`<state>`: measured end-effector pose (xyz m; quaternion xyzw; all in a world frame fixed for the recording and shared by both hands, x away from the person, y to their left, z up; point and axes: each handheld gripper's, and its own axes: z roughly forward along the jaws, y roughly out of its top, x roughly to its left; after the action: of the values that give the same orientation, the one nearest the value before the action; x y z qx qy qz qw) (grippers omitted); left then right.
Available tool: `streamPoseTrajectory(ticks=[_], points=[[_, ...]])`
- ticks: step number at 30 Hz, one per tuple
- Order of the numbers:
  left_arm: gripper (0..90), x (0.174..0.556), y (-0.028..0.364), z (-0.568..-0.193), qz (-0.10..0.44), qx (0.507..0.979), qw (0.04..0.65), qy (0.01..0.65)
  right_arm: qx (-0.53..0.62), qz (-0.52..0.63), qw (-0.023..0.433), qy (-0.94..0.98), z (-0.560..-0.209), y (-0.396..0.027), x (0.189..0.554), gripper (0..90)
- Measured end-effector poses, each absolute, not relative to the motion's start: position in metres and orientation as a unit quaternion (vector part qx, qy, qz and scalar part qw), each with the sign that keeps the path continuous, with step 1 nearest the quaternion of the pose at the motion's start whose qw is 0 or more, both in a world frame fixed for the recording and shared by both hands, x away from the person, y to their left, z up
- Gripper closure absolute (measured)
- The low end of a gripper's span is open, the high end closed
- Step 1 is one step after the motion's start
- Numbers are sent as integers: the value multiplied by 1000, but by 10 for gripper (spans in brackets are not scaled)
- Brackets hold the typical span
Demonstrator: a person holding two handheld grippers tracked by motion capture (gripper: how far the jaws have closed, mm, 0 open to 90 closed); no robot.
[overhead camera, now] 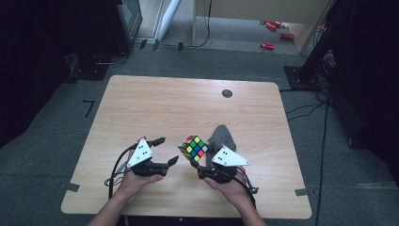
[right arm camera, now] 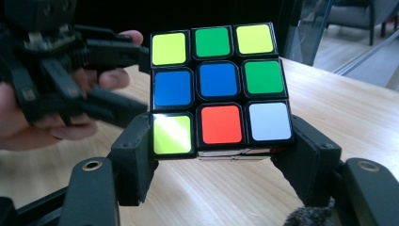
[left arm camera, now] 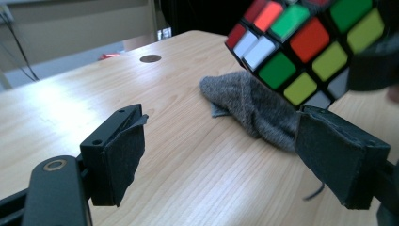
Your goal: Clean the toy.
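Note:
My right gripper [overhead camera: 195, 161] is shut on a scrambled Rubik's cube [overhead camera: 193, 148] and holds it above the wooden table [overhead camera: 155, 108], near the front. In the right gripper view the two pads press on the bottom layer of the cube [right arm camera: 219, 84], one on each side, with my right gripper [right arm camera: 221, 143] below it. My left gripper [overhead camera: 168, 150] stands open just left of the cube, nothing between its jaws. From the left gripper view, the cube [left arm camera: 306, 47] hangs at the upper right, beyond my left gripper [left arm camera: 228, 123]. A grey sock [overhead camera: 222, 135] lies crumpled behind the cube.
The grey sock [left arm camera: 249, 106] rests on the table right of centre. A small black round mark [overhead camera: 227, 93] sits near the far edge. Red objects [overhead camera: 267, 45] lie on the floor beyond the table. Cables trail from both grippers toward the front edge.

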<state>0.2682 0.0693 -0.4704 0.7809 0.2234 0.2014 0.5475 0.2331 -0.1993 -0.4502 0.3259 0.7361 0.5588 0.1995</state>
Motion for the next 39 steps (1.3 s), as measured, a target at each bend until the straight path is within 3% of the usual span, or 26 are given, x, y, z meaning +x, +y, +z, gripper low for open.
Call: streamPoseTrajectory(ticks=[17, 23, 27, 31, 35, 39], points=[[183, 243, 36, -481, 308, 807, 485, 136, 383, 548, 123, 733, -455, -188, 236, 346], [316, 239, 36, -482, 327, 806, 479, 114, 386, 542, 106, 739, -458, -178, 235, 345], [336, 239, 35, -483, 335, 808, 471, 113, 395, 545, 82, 735, -460, -181, 240, 341], [341, 243, 39, -482, 325, 806, 474, 140, 383, 546, 54, 743, -460, -184, 245, 245], [342, 252, 51, -478, 303, 797, 490, 180, 372, 561, 72, 737, -454, -195, 245, 225], [342, 259, 62, -477, 289, 790, 501, 206, 346, 553, 133, 747, -447, -213, 247, 203]])
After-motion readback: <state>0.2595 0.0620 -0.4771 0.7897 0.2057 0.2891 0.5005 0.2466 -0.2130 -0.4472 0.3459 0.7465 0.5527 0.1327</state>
